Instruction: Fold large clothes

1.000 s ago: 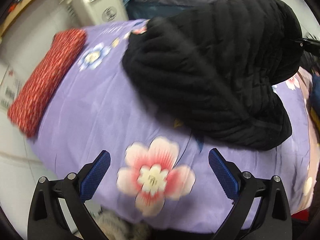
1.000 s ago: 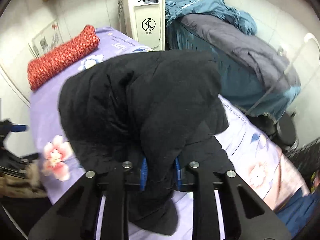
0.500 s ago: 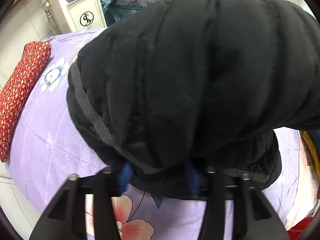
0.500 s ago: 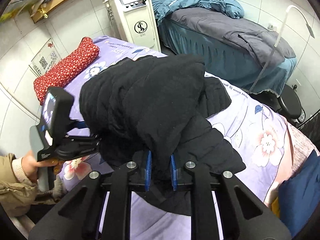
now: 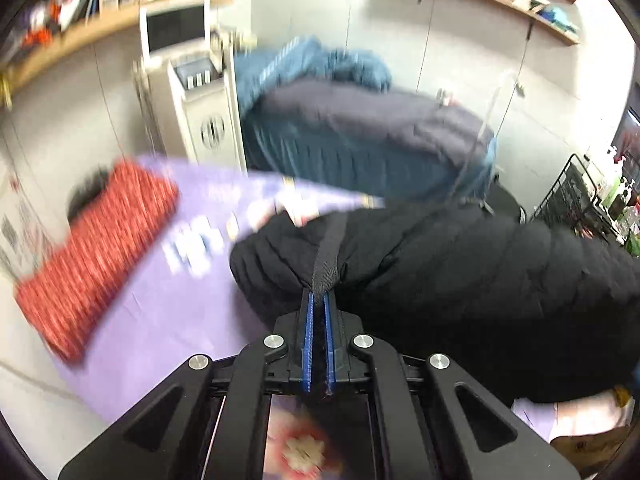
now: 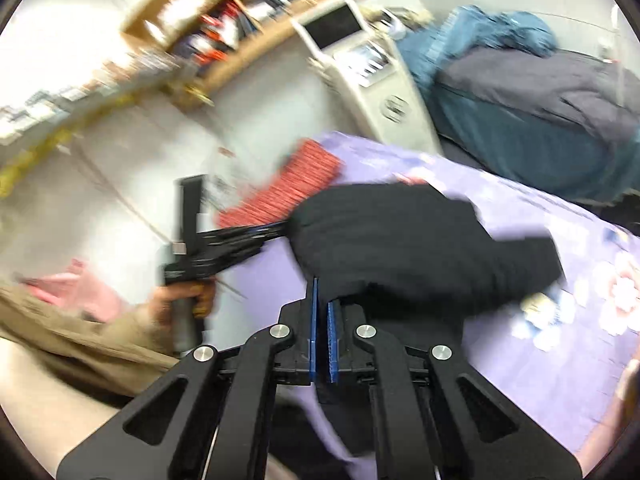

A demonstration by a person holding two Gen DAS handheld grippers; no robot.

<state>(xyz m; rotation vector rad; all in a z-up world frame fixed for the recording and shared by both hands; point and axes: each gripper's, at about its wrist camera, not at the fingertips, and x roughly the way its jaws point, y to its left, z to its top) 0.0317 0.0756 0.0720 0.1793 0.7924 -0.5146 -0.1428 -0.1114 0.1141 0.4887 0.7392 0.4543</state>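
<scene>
The left hand-held gripper (image 5: 318, 300), bottom centre of its frame, is clamped on a ribbed hem strip of the black jacket (image 5: 460, 280). The right hand-held gripper (image 6: 323, 292), bottom centre, is pinched on the jacket's (image 6: 420, 248) lower edge. The jacket spans centre to right, above the purple floral bed (image 5: 160, 320). Beyond, at left, lies a red pillow (image 5: 96, 248); farther back, a white machine (image 5: 200, 112).

We observe the black quilted jacket (image 5: 460, 280) bunched in a rounded heap over the purple floral bed sheet (image 5: 160, 320), with its ribbed hem band pinched upright at the near edge.
</scene>
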